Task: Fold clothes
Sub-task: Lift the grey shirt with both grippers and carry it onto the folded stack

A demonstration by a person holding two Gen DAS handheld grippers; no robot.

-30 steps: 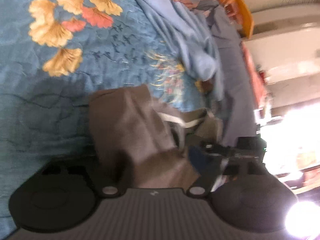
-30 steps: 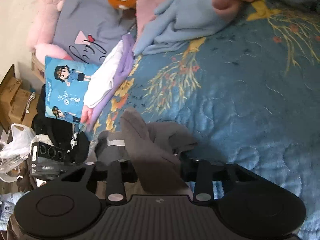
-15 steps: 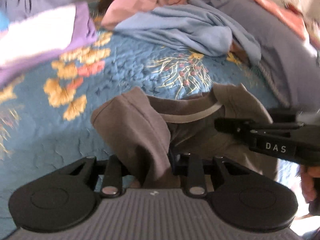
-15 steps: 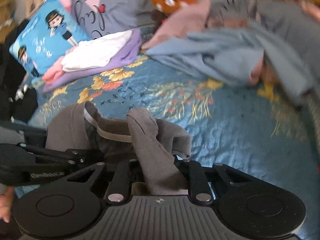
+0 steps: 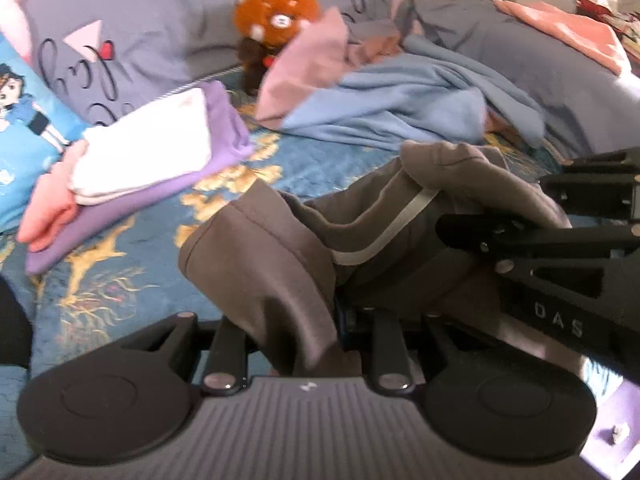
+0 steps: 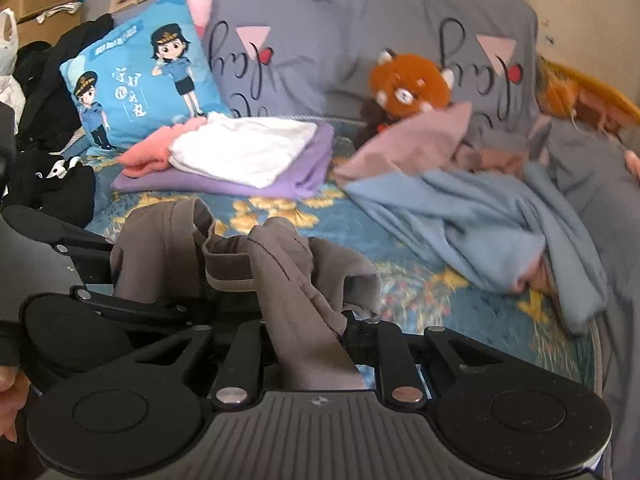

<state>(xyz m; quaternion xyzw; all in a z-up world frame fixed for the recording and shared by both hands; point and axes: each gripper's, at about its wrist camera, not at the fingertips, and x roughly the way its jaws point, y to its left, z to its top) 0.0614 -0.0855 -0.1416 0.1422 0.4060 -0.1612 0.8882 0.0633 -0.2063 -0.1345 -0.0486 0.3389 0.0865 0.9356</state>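
Note:
A grey-brown garment (image 5: 280, 264) with a pale band inside its waist hangs bunched above the blue quilted bedspread (image 5: 132, 280). My left gripper (image 5: 304, 320) is shut on one fold of it. My right gripper (image 6: 316, 328) is shut on another fold of the grey-brown garment (image 6: 292, 272). The two grippers are close together. In the left wrist view the right gripper (image 5: 452, 232) reaches in from the right. In the right wrist view the left gripper (image 6: 132, 304) reaches in from the left. Cloth hides all the fingertips.
A folded stack (image 6: 248, 156) of white, purple and pink clothes lies at the back left, before a blue cartoon pillow (image 6: 140, 76). A loose light-blue garment (image 6: 480, 224) and a pink one (image 6: 412, 144) lie at the right. A red panda plush (image 6: 408, 84) leans on grey pillows.
Both views have swung up from the bedspread toward the pillows. The grey-brown garment has come up off the bed, and the two grippers now sit side by side.

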